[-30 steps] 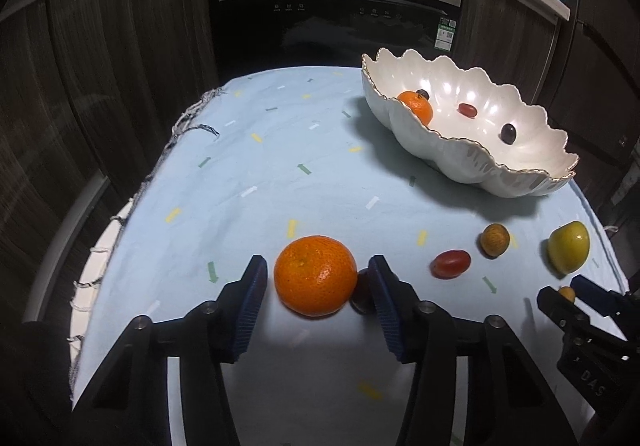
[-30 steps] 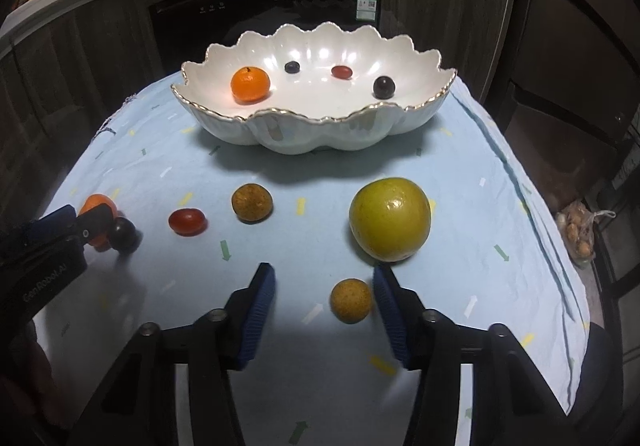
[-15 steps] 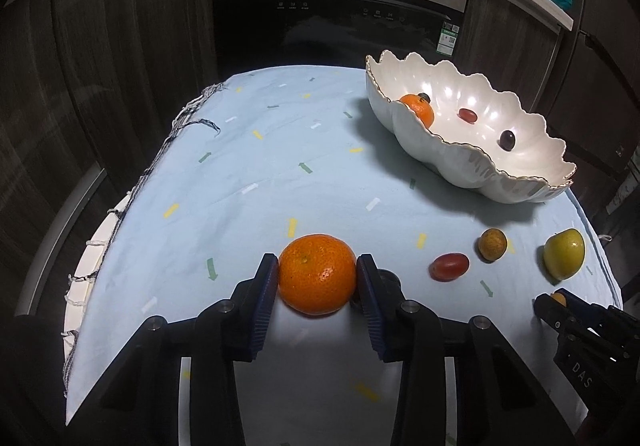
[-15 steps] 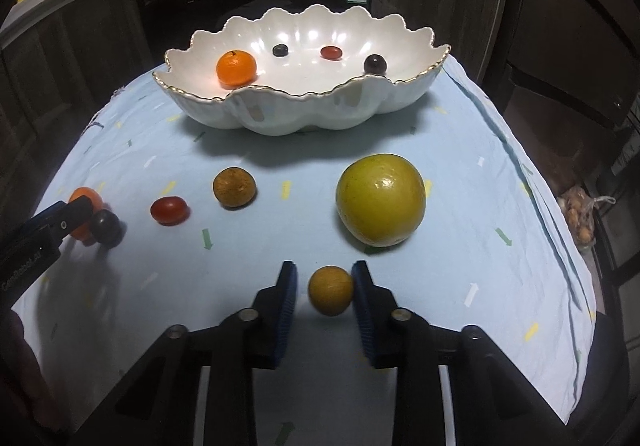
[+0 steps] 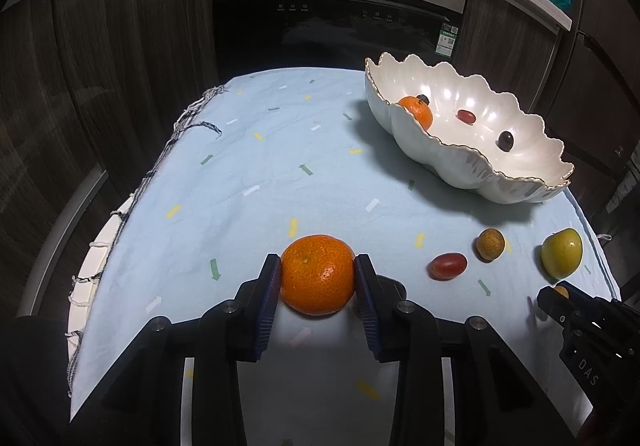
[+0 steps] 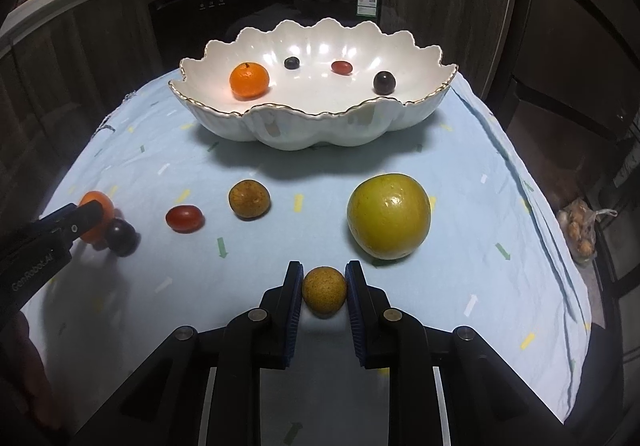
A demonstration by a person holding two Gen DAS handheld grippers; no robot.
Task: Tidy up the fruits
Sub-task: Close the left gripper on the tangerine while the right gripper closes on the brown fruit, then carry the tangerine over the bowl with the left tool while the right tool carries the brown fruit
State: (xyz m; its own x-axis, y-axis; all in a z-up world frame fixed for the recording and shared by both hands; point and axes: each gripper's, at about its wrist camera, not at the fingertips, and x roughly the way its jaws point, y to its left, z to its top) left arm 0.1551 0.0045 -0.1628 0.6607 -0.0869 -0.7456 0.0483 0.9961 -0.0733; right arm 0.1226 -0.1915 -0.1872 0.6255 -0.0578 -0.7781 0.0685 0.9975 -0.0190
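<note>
1. Tablecloth (image 6: 460,174): light blue with small coloured dashes; it covers the table and carries everything listed below.
2. Bowl (image 6: 320,126): white, scalloped, gold-edged, at the far side of the cloth. It holds a small orange (image 6: 249,80), a dark berry (image 6: 291,63), a red grape tomato (image 6: 342,66) and a dark grape (image 6: 384,82), all apart from one another.
3. Left gripper (image 5: 317,278): both blue pads are pressed against the sides of the mandarin (image 5: 318,274), which sits at the near left of the cloth. Whether the mandarin rests on the cloth or is lifted cannot be told.
4. Right gripper (image 6: 323,291): its pads pinch the small yellow-brown fruit (image 6: 323,289) from both sides, near the front edge of the cloth.
5. Green-yellow apple (image 6: 388,216): on the cloth just beyond and to the right of the right gripper, not touching it.
6. Brown round fruit (image 6: 249,199): on the cloth between the bowl and the near edge, left of the apple.
7. Red tomato (image 6: 184,218): on the cloth, just left of the brown round fruit, apart from it.
8. Dark plum-coloured fruit (image 6: 121,233): just beside the mandarin, next to the left gripper's finger.
</note>
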